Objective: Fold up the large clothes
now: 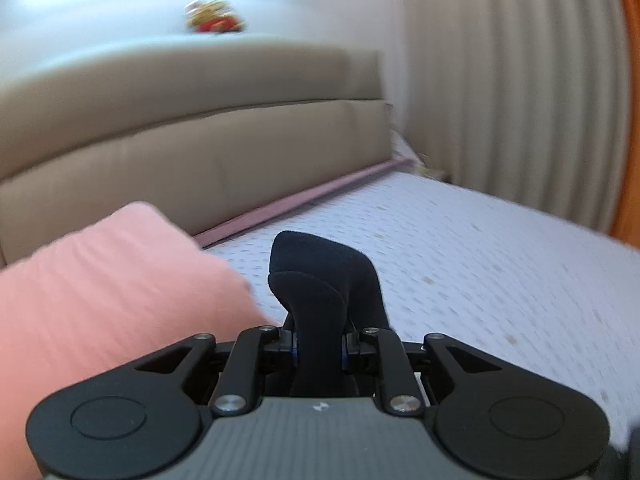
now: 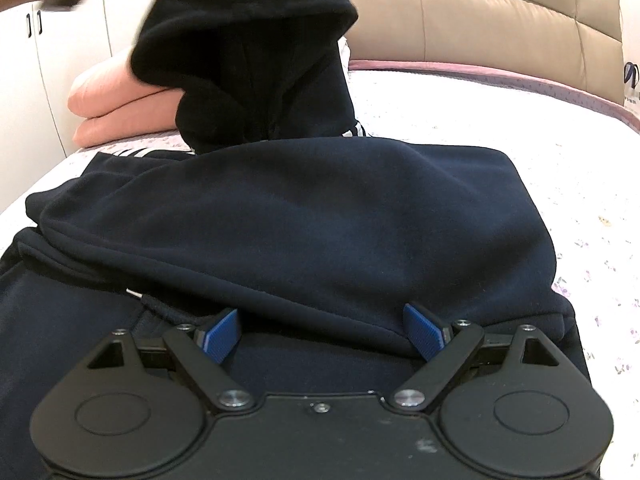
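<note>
Navy fleece fills most of the right wrist view: a dark hoodie lies in a loose heap on the bed, its body bunched into a thick fold across the middle. The hood is lifted up above the heap, hanging open toward the camera. White stripes show on the cloth at the far left edge of the heap.

The right tongs are spread wide, blue pads apart, with the lower edge of the fold lying over their tips; they grip nothing.

The left tongs are pressed together on a pinch of the same dark hoodie, which sticks up between the fingers as a rounded flap. That flap is held up off the sheet.

A stack of folded pink cloth sits on the bed behind the hoodie, at the far left; in the left wrist view it looms close on the left. The sheet is white with small pale flowers. A tan padded headboard runs along the far side of the bed. White cupboard doors stand beyond the pink stack.
</note>
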